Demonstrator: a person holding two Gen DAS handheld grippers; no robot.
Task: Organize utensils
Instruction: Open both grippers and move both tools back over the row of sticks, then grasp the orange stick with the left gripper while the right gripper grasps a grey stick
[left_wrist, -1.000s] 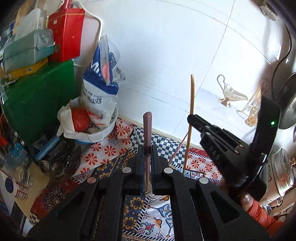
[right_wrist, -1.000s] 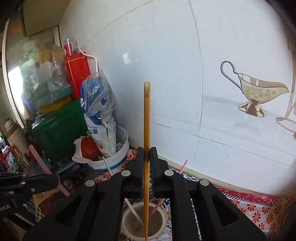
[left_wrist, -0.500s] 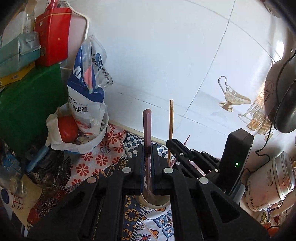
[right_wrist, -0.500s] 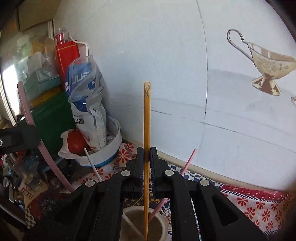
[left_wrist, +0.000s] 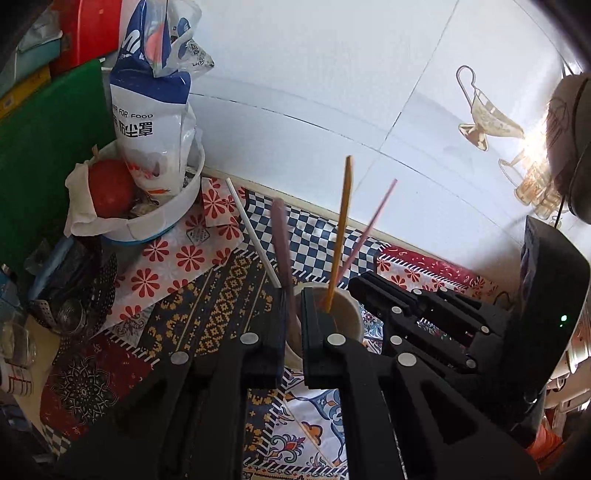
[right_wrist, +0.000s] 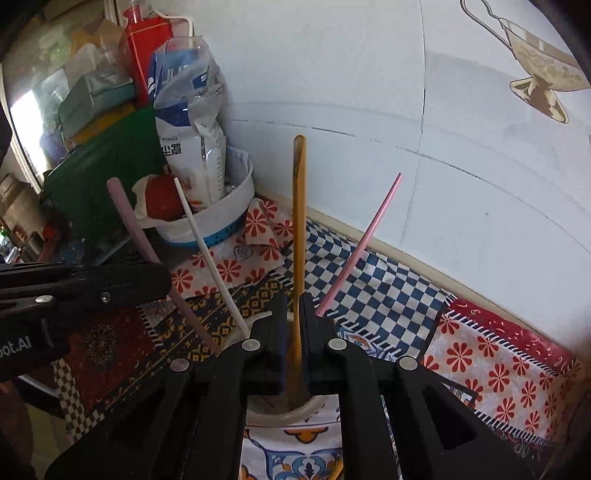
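The chopsticks here are two: an orange one (right_wrist: 298, 236) pinched in the right gripper (right_wrist: 293, 328), and a mauve one (left_wrist: 282, 251) pinched in the left gripper (left_wrist: 293, 325). Both are thin, stiff and light, probably smooth plastic or lacquered wood, so I judge them apt to pivot or slip in a narrow pinch. A hold near the middle, as each has now, keeps them steady and upright.

Each stick runs straight up between clenched jaws, upper end well above the fingertips, lower end down past them. The orange stick's lower end sits inside the cup (left_wrist: 345, 314), which stands on the patterned cloth (right_wrist: 388, 280) just under both grippers. The mauve stick's lower end passes by the cup's near rim; whether it is already inside I cannot tell, since the jaws cover it.

Two more sticks lean in the cup: a white one (right_wrist: 207, 258) tilting left and a pink one (right_wrist: 365, 240) tilting right toward the tiled wall (left_wrist: 332, 74). The grippers are close together over the cup, the right one's fingers just beside the rim in the left view.

Further left stand a white bowl (left_wrist: 173, 210) holding a bag (left_wrist: 151, 110) and a red fruit (left_wrist: 110, 188), with a green box (left_wrist: 48, 147) behind.
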